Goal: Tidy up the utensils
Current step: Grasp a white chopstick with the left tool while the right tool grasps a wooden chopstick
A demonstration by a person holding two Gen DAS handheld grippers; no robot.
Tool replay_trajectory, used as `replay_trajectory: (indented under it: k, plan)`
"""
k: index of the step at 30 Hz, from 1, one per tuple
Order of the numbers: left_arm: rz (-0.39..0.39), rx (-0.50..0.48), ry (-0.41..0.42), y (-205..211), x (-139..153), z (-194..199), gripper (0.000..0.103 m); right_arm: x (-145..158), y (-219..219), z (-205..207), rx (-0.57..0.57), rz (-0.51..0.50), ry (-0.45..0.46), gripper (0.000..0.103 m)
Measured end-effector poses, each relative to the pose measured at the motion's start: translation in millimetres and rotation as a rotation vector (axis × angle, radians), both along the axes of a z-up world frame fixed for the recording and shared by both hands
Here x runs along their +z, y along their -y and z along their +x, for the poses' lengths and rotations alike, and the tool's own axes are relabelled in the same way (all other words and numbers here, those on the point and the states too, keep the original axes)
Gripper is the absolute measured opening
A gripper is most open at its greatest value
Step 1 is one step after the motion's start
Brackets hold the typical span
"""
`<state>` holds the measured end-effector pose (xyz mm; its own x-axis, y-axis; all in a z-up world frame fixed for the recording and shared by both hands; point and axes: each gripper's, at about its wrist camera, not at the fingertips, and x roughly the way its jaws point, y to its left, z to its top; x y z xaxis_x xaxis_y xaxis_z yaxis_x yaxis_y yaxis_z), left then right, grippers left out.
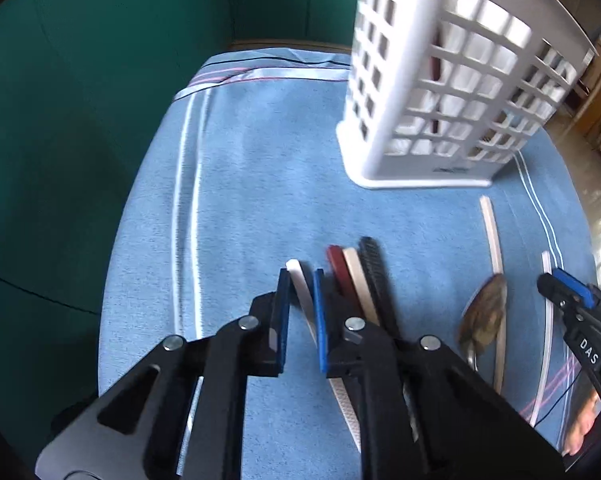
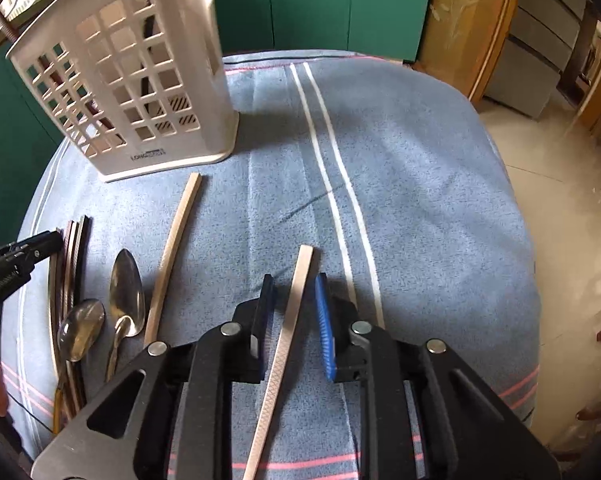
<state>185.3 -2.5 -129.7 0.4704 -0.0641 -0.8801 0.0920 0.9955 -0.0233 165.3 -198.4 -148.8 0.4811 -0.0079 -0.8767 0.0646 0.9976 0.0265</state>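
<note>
With a few dark handles already standing in the white utensil caddy, most remains on the blue cloth before it: two spoons, loose chopsticks, each straddled by the spread left gripper and right gripper.

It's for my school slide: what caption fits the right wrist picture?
Open right hand-held gripper straddling a pale beige chopstick on the blue striped cloth, near the white plastic lattice utensil basket.

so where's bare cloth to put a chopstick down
Free: right of the white stripes, and left of the basket. Crowded: in front of the basket, with the spoons, chopsticks and both claws.
</note>
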Motion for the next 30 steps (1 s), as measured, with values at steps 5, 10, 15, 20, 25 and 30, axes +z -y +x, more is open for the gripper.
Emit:
replay_trajectory:
  k: [5,10,15,20,25,30]
  plan:
    - [0.022,-0.114,0.001,9.5,0.1,-19.5,0.011,0.1,-5.8,-15.8,0.074,0.0,-0.01,0.01]
    - [0.045,-0.174,-0.005,2.9,2.3,-34.7,0.012,0.9,-5.3,-33.1,0.1,-0.002,-0.032,0.01]
    - [0.024,-0.145,-0.026,-2.6,-0.4,-27.0,0.023,1.2,-1.8,-32.0,0.058,0.002,-0.042,0.03]
    - [0.064,-0.12,-0.043,5.1,-2.0,-25.8,0.029,1.5,-8.0,-28.1,0.067,-0.027,-0.052,0.031]
    - [0.031,-0.091,-0.048,2.8,1.9,-27.9,0.011,1.9,-11.2,-24.7,0.095,-0.016,-0.055,0.016]
    - [-0.019,-0.051,-0.008,-8.3,17.5,-24.9,0.009,10.1,-12.3,-21.7,0.097,0.003,-0.038,0.007]
